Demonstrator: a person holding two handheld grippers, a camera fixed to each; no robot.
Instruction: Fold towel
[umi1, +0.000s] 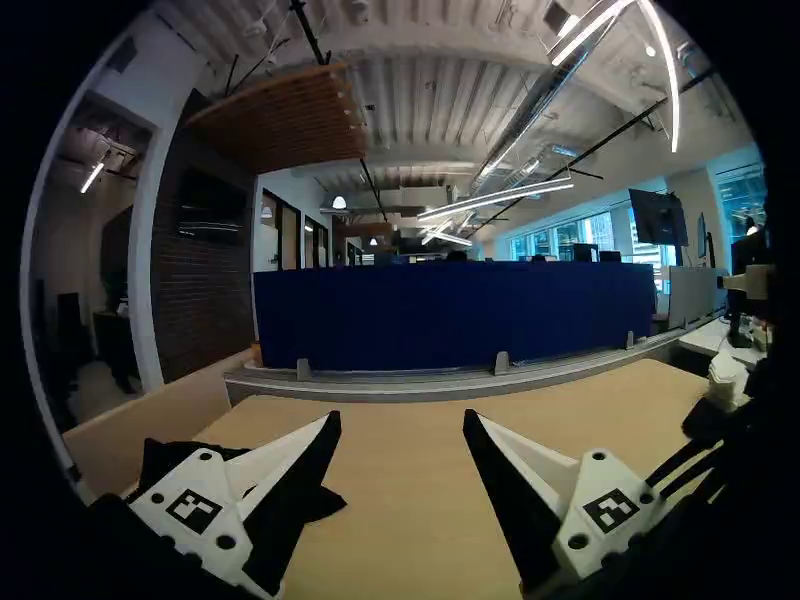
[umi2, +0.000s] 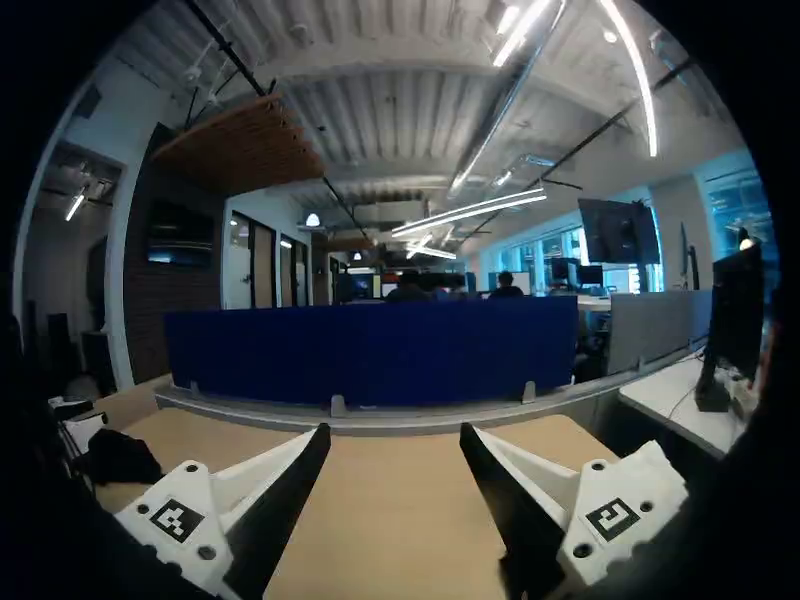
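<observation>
Closest to us in the left gripper view are the two white-and-black fingers of the left gripper (umi1: 400, 418), spread wide with nothing between them. Its left finger sits in front of one black towel (umi1: 160, 458), which lies crumpled on the pale wooden table (umi1: 420, 500) at the lower left. In the right gripper view we see the right gripper (umi2: 395, 430), also two fingers, parted and empty above the same tabletop. To its far left lies one dark bundle (umi2: 120, 455) beside some white items (umi2: 85, 430); we cannot tell what it is. One long blue divider (umi1: 450, 315) closes off the table's far edge. We count two heads (umi2: 410, 285) above it in the right gripper view. One dark monitor (umi2: 735, 300) stands on the desk at the right, and one screen (umi2: 618, 230) hangs higher up.
</observation>
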